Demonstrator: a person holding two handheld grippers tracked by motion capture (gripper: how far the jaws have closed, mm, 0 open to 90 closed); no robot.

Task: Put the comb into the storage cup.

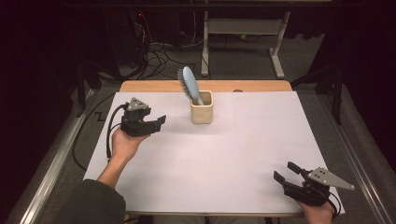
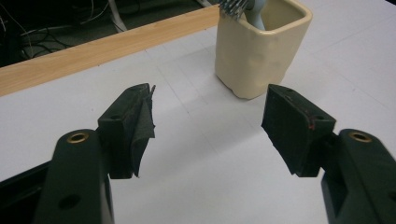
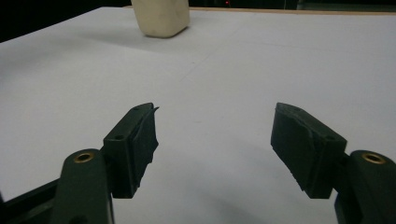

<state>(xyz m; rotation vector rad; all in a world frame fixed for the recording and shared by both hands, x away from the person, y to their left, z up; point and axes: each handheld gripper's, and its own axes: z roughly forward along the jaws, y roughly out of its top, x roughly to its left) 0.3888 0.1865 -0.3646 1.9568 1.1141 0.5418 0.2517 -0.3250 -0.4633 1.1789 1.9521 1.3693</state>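
1. A cream ceramic cup (image 1: 201, 113) stands upright on the white table cover (image 1: 261, 140), toward the far edge and a little left of the middle.
2. A light blue hairbrush (image 1: 189, 84) stands in the cup, handle down, its bristled head leaning up and to the left above the rim.
3. The left gripper (image 1: 159, 122) is held in the person's left hand (image 1: 123, 142) at the left side of the table, its jaws pointing toward the cup and near it but apart from it.
4. In the left gripper view its jaws stand spread with only bare table cover between them; the cup (image 2: 259, 46) sits just beyond the right jaw, with the brush's bristles (image 2: 232, 6) at the rim.
5. The right gripper (image 1: 286, 171) rests at the near right corner, well apart from the cup, its jaws spread wide with nothing between them.
6. In the right gripper view the cup (image 3: 161, 17) shows far off at the upper left.
7. A strip of wooden table edge (image 1: 252, 86) shows beyond the cover.
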